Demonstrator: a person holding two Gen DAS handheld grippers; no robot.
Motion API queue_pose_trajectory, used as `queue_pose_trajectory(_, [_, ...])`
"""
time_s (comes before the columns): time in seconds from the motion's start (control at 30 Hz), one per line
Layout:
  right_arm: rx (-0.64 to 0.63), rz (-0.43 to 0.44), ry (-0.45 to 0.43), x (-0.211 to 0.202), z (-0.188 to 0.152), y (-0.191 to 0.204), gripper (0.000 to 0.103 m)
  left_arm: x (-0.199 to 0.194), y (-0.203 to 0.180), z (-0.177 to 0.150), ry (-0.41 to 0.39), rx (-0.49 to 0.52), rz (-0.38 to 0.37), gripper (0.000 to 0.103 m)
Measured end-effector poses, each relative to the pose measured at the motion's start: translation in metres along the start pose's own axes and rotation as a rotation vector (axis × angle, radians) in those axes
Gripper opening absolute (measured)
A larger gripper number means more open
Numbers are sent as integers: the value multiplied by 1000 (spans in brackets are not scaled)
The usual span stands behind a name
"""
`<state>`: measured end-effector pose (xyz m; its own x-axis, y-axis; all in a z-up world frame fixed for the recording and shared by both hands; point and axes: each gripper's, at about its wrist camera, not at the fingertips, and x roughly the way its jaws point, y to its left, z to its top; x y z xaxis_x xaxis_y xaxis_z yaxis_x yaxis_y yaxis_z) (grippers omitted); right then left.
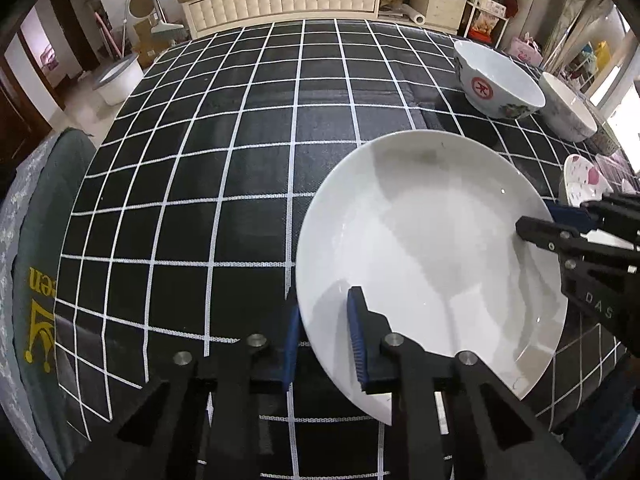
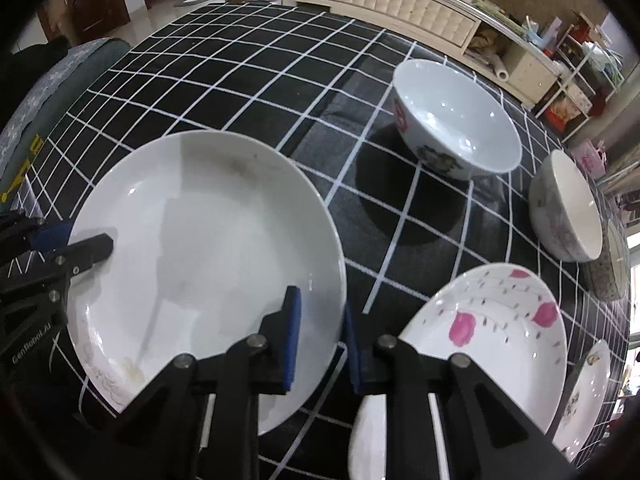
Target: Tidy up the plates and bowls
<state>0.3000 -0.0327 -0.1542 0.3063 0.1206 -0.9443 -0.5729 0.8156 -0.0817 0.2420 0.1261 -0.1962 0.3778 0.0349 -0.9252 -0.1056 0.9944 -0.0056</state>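
A large white plate (image 1: 432, 248) (image 2: 208, 248) lies on the black, white-gridded tablecloth (image 1: 224, 168). My left gripper (image 1: 324, 340) straddles its left rim, one blue pad inside the plate and one outside, shut on the rim. My right gripper (image 2: 320, 336) clamps the opposite rim the same way. Each gripper shows in the other's view: the right gripper (image 1: 540, 220) and the left gripper (image 2: 76, 242) both have one finger above the rim and a blue pad below. A white bowl with a red emblem (image 1: 500, 80) (image 2: 456, 120) stands behind the plate.
A grey-patterned bowl (image 2: 568, 208) sits right of the emblem bowl. A plate with pink flowers (image 2: 492, 328) lies right of my right gripper, with another decorated plate (image 2: 588, 392) beyond it. A green-covered chair (image 1: 40, 240) stands at the table's left edge.
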Motion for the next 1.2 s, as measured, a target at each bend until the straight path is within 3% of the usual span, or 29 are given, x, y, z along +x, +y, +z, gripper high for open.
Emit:
queue_pose_trajectory(0.4, [64, 85, -3, 1, 7, 7, 20, -2, 28, -4, 6, -76, -11, 17])
queue_pose_trajectory(0.5, [95, 88, -38, -15, 5, 2, 20, -6, 32, -5, 14, -95, -12, 16])
queue_pose_trajectory(0.63, [90, 47, -111, -46, 2, -1, 20, -28, 29, -5, -44, -80, 62, 16])
queue_pose_trajectory(0.8, [137, 68, -141, -72, -11, -21, 20, -65, 16, 0, -111, -66, 33, 16])
queue_pose_trajectory(0.97, [207, 46, -141, -80, -30, -49, 20, -91, -13, 6, -152, -34, -35, 35])
queue_pose_trajectory(1.07, [247, 22, -141, -86, -44, -67, 39, -96, -43, 9, -161, 0, -62, 36])
queue_pose_trajectory(1.13, [265, 10, -141, -89, -54, -78, 61, -94, -63, 12, -154, 3, -105, 39])
queue_pose_trajectory(1.2, [286, -7, -134, -90, -65, -93, 63, -90, -81, 16, -135, 15, -147, 42])
